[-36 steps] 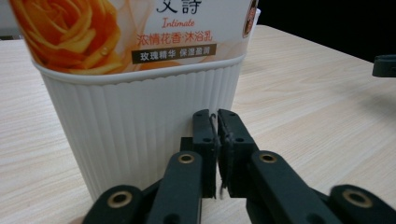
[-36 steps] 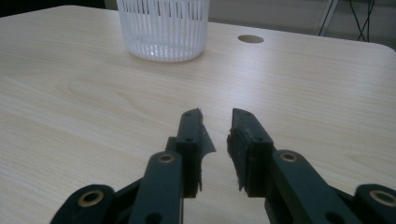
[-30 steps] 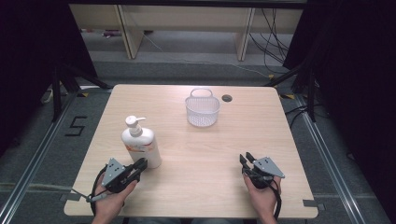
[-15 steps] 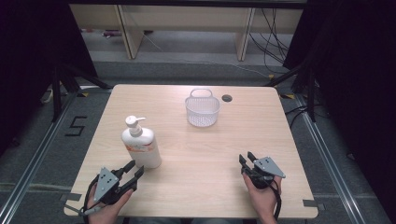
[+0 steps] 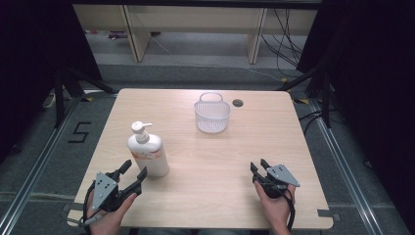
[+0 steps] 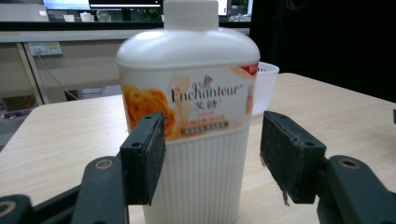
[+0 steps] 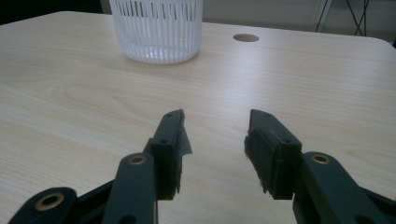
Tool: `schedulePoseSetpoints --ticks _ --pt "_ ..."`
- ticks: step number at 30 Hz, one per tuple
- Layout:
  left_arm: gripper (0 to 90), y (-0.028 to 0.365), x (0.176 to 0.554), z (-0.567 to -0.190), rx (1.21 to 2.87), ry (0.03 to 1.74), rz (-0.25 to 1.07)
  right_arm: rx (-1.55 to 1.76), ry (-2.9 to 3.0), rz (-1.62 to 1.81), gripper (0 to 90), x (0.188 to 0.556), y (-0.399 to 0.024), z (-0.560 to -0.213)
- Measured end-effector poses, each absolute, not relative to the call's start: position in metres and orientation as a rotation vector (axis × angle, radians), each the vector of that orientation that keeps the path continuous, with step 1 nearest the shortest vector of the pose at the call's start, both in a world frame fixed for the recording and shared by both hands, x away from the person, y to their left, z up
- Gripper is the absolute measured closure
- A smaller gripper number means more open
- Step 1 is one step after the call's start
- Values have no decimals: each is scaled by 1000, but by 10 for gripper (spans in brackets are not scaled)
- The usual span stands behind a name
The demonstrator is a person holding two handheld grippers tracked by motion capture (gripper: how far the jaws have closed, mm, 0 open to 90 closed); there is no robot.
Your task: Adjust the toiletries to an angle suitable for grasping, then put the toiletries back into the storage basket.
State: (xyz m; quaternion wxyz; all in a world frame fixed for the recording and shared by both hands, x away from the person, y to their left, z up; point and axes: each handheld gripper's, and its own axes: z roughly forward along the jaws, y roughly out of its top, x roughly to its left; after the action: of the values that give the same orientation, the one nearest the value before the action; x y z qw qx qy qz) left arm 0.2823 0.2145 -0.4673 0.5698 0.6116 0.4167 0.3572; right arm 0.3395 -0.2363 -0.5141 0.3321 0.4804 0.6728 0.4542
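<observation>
A white pump bottle (image 5: 147, 154) with an orange label stands upright on the left half of the wooden table (image 5: 205, 161). My left gripper (image 5: 134, 169) sits just in front of the bottle's base, near the front edge. Its jaws have just been opening, and the pads do not touch the bottle. In the left gripper view the bottle (image 6: 196, 102) rises right behind the spread pads (image 6: 144, 158). My right gripper (image 5: 259, 164) rests low at the front right. Its jaws have also just been opening, and only bare tabletop shows between them (image 7: 215, 140).
A white slatted plastic basket (image 5: 212, 115) stands at the back middle, with a round cable hole (image 5: 238, 103) in the table to its right. Both appear ahead in the right gripper view, the basket (image 7: 159, 28) and the hole (image 7: 246, 38). Shelving and cables lie beyond the far edge.
The left gripper drew back from the bottle's base toward the front edge and its jaws spread wide. The right gripper's jaws spread a little while that hand stayed put.
</observation>
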Motion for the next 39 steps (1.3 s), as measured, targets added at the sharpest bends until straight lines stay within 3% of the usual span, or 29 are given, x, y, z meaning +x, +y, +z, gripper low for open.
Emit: schedulePoseSetpoints --ticks 25,39 --pt "385 197 304 -420 1389 967 909 1316 1744 1202 435 344 -240 -514" --pt "385 192 323 -401 1373 1016 941 1341 1738 1199 410 342 -237 -514"
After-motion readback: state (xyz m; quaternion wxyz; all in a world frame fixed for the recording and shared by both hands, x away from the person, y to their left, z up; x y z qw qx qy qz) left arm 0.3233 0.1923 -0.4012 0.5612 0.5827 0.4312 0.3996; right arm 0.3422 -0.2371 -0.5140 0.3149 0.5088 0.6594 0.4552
